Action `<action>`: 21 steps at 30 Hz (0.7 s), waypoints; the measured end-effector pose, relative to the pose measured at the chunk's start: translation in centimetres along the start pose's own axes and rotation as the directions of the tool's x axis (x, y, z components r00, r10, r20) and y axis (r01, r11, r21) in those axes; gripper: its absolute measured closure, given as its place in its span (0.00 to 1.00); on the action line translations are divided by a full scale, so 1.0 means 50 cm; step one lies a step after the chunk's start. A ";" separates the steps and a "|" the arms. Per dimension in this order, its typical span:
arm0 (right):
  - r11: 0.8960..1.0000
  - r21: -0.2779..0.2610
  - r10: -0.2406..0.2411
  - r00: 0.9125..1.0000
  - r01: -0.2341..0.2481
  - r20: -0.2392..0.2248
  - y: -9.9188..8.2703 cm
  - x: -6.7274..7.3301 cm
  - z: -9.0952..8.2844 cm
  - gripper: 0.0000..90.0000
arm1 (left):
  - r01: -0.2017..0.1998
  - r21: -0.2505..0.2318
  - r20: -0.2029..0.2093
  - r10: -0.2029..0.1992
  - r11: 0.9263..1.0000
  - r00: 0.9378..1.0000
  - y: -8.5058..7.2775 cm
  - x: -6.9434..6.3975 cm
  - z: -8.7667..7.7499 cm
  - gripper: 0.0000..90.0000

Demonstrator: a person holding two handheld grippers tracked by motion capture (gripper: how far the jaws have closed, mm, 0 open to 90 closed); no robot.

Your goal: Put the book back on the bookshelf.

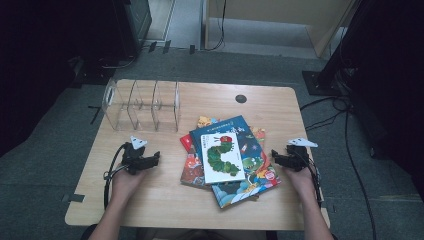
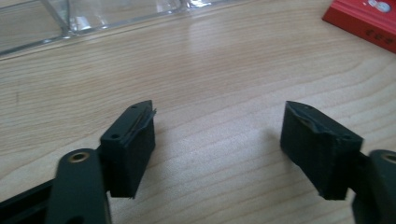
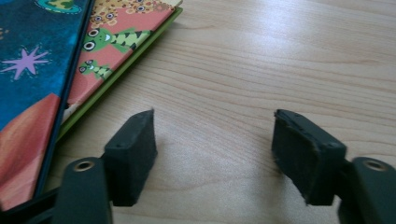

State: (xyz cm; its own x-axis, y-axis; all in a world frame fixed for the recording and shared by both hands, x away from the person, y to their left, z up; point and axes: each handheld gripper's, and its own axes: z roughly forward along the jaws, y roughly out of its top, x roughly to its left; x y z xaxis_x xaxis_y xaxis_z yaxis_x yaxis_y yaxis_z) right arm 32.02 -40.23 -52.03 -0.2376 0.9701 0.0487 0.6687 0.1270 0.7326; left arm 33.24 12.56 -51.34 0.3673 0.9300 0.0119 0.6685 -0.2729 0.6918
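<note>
Left to right: the clear acrylic divided book rack [image 1: 141, 105] stands at the far left of the wooden table [image 1: 160, 200]. The left gripper [image 1: 150, 161], jaws spread and empty, rests near it. The pile of colourful picture books [image 1: 230, 160] lies at centre, long axis running away from the person. The right gripper [image 1: 278, 158], likewise spread and empty, sits just beside the pile's right edge, and appears the nearer.

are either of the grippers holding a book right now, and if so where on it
Nothing is held. The left gripper and right gripper both stand open over bare table, with the pile of books lying between them untouched.
</note>
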 end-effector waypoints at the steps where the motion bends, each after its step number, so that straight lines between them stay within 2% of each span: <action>1: 1.000 0.004 0.006 1.000 -0.006 -0.007 0.002 -0.001 0.000 0.38 | -0.009 -0.001 0.004 0.009 1.000 1.000 0.000 0.000 0.000 0.27; 3: 1.000 0.010 0.010 1.000 -0.010 -0.015 0.003 -0.001 -0.001 0.41 | -0.012 0.002 0.007 0.012 1.000 1.000 -0.001 0.001 -0.001 0.28; 5: 0.999 0.027 0.026 0.999 -0.025 -0.048 0.010 -0.003 -0.003 0.44 | -0.013 0.004 0.012 0.013 1.000 1.000 0.000 0.002 -0.002 0.30; 7: 0.999 0.035 0.032 0.998 -0.030 -0.060 0.012 -0.005 -0.003 0.45 | -0.016 0.008 0.013 0.016 1.000 1.000 0.001 0.004 -0.004 0.32; 9: 0.997 0.047 0.061 0.994 -0.057 -0.093 0.015 -0.007 -0.005 0.44 | -0.020 0.018 0.019 0.020 1.000 1.000 0.003 0.005 -0.006 0.36; 11: 0.997 0.042 0.062 0.992 -0.057 -0.111 0.017 -0.005 -0.008 0.44 | -0.014 0.022 0.040 0.013 1.000 0.999 0.006 0.006 -0.010 0.39; 12: 0.999 0.025 0.048 0.993 -0.046 -0.109 0.019 -0.001 -0.013 0.45 | -0.010 0.020 0.057 0.008 1.000 0.998 0.006 0.006 -0.013 0.46; 17: 0.999 0.002 0.044 0.992 -0.044 -0.121 0.024 0.007 -0.023 0.48 | -0.001 0.015 0.092 0.000 1.000 0.996 0.008 0.005 -0.018 0.50; 19: 0.999 0.008 0.037 0.992 -0.036 -0.117 0.027 0.010 -0.028 0.49 | -0.001 0.012 0.104 0.000 1.000 0.995 0.010 0.005 -0.020 0.51; 21: 0.999 0.010 0.034 0.993 -0.033 -0.117 0.029 0.013 -0.030 0.49 | -0.013 0.014 0.109 0.012 1.000 0.994 0.015 0.003 -0.023 0.51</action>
State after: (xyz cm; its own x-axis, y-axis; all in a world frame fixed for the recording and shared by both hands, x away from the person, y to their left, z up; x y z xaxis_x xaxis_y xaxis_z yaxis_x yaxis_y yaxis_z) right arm 31.77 -39.72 -49.92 -0.2954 0.9431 0.1526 0.6833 0.0969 0.7237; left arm 33.02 12.79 -49.99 0.4437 0.8942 -0.0591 0.6727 -0.2887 0.6813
